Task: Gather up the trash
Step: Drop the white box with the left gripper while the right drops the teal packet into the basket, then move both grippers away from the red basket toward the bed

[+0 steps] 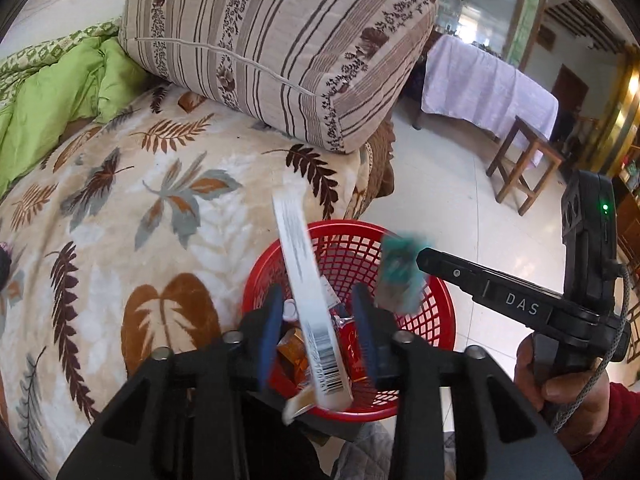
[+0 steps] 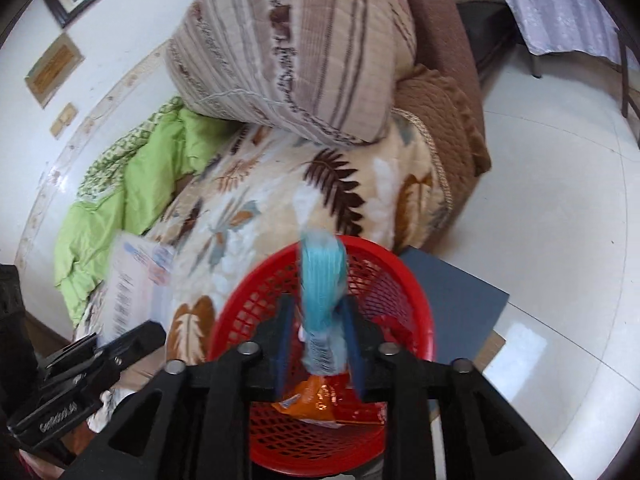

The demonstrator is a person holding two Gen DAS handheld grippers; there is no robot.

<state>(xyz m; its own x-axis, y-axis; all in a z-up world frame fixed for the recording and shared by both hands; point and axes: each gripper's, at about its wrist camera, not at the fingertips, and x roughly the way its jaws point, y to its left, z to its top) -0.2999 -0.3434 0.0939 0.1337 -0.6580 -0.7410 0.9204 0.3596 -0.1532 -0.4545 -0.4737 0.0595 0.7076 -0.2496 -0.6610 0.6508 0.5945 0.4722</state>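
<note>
While both grippers hang over the red mesh basket [image 1: 424, 312], each has a piece of trash between its fingers. In the left wrist view the left gripper [image 1: 318, 320] fills the lower centre of the frame, its blue pads standing a narrow way apart, and a long white wrapper [image 1: 308, 300] with a barcode runs up between them toward the middle of the frame; there is a visible gap on each side of it, so the pads do not seem to press on it. At the right of that view the right gripper [image 1: 424, 258] reaches in from the lower right, held by a hand [image 1: 560, 384] in a red sleeve, with a blurred teal packet [image 1: 400, 276] at its tip over the basket's far rim. In the right wrist view the same packet [image 2: 322, 304] stands upright between that gripper's pads at centre frame; the jaws are narrow, but blur hides whether they touch it. Orange and red wrappers [image 2: 320, 400] lie inside the basket below. The basket stands just beside a bed covered with a leaf-print blanket [image 1: 160, 208], a striped cushion [image 1: 280, 40] at upper centre and a green quilt [image 1: 60, 96] at upper left.
</note>
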